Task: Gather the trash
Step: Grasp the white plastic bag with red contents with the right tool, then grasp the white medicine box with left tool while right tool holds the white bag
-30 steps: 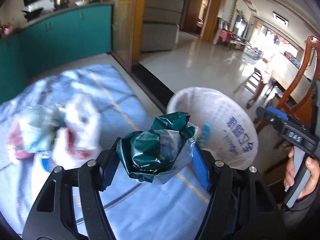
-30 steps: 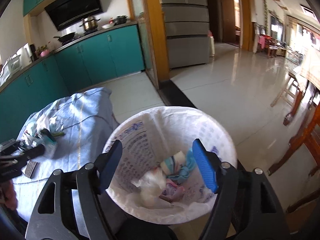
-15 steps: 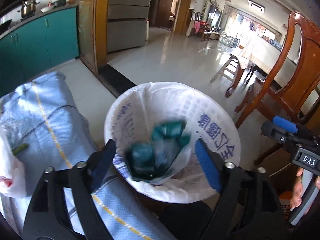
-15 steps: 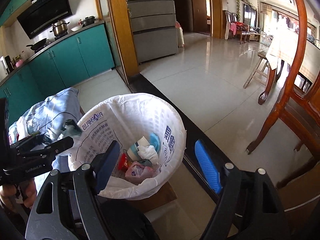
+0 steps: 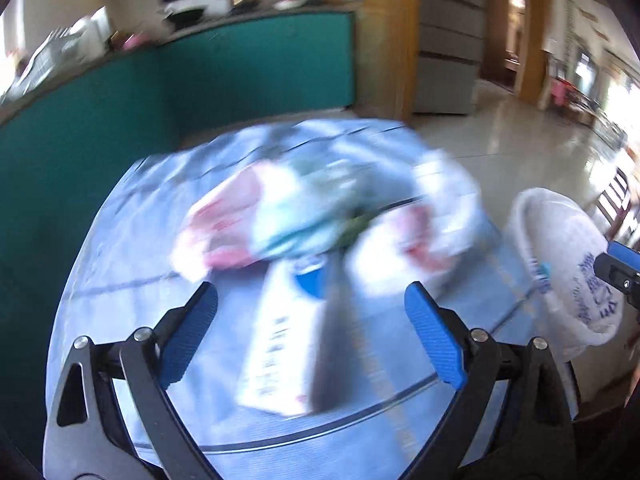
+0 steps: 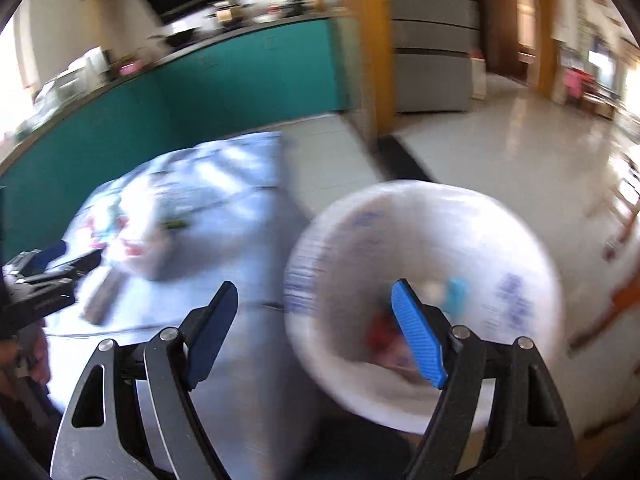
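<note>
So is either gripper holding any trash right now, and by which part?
Nothing is held. The left gripper is empty, its jaws opening above the table litter; the right gripper is open and empty beside the trash bin.

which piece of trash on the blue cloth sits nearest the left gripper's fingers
The white rectangular carton with dark print, lying straight ahead between the opening, empty fingers; the crumpled red-and-white plastic bags lie farther back.

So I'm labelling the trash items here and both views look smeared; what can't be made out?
- Left wrist view: the wrappers on the blue cloth are motion-blurred, their kinds and print unreadable.
- Left wrist view: the lined bin is partly cut off by the right edge.
- Right wrist view: the bin's contents are blurred and partly hidden behind the right gripper.
</note>
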### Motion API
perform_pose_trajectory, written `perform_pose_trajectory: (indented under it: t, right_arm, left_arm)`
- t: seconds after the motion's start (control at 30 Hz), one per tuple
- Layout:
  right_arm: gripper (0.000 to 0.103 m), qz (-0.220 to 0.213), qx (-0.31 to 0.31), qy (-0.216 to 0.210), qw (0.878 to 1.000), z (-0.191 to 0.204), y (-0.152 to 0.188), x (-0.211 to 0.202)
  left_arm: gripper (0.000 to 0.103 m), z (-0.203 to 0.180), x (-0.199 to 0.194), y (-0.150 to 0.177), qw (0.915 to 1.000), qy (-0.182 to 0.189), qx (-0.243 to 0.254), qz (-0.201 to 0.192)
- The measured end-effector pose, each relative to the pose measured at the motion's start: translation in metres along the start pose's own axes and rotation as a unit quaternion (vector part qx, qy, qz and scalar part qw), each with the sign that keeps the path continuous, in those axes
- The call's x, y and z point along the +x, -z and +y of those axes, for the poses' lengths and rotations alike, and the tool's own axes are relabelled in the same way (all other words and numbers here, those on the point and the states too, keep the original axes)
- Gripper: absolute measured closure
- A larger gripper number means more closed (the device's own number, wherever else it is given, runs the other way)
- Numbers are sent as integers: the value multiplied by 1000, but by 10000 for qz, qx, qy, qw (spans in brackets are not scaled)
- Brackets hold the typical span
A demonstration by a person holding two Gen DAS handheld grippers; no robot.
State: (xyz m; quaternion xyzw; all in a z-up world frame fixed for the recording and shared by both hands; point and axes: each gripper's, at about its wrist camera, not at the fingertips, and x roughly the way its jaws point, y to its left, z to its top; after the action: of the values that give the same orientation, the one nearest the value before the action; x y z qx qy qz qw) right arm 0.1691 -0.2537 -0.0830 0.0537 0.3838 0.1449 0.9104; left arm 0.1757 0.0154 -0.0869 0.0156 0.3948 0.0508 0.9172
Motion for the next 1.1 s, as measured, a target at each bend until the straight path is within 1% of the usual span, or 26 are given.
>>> perform_pose_trajectory:
  t: [0.07,0.13,0.17,0.2,0.27,0.37,0.47,0.53,0.57,0.6,0.63,0.7,0.77,0.87,1.03,1.07,1.1]
  right_arm:
    - [21,67,-205,-523,9984,37,-13,21]
    - [20,106,-396,-773,9962,65,-21,34]
    - [19,157,-513,-959,9939,81,-25,44]
    - [19,198,-574,-1049,9926,93,-29,52]
    - [19,304,-700,-1056,9915,117,-35,71]
    - [19,420,-955,-704,9920,142,-38,97]
    - [19,508,-1138,-520,9908,156,-38,112]
    - [21,504,-1253,-367,9902,161,-35,117]
    - [31,486,-1294,-338,9898,163,-32,115]
    - [44,489,-1355,-305,9891,164,-28,116]
    - [49,503,-1403,-279,9884,164,-26,115]
    - [61,491,-1450,-257,9879,159,-23,109]
    - [64,495,-1428,-268,9882,155,-19,101]
    - [64,473,-1341,-296,9894,143,-10,82]
    - [64,398,-1157,-323,9920,126,0,51]
    - [63,401,-1103,-330,9925,122,1,46]
    - [57,401,-1071,-301,9930,118,2,43]
  left_arm:
    - [9,22,2,7,9997,-51,-215,130]
    - [9,39,1,17,9993,-50,-322,205]
    - [9,45,0,20,9992,-45,-327,228]
    - [9,48,-2,24,9992,-51,-313,240]
    - [9,56,-4,30,9993,-69,-273,247]
    - [9,64,-7,37,9993,-10,-281,257]
    - [8,73,-8,43,9991,69,-323,284]
    - [8,74,-5,44,9990,64,-327,311]
    - [8,77,-5,46,9989,78,-333,327]
    - [8,78,-5,47,9988,94,-338,337]
    - [8,78,-5,48,9988,102,-342,343]
    - [8,78,-4,49,9987,119,-348,361]
    - [8,78,-1,48,9986,140,-345,384]
    - [8,77,3,47,9983,202,-341,420]
    - [7,63,16,42,9971,440,-266,561]
    - [7,60,18,40,9969,483,-246,564]
    - [7,56,20,38,9967,532,-213,580]
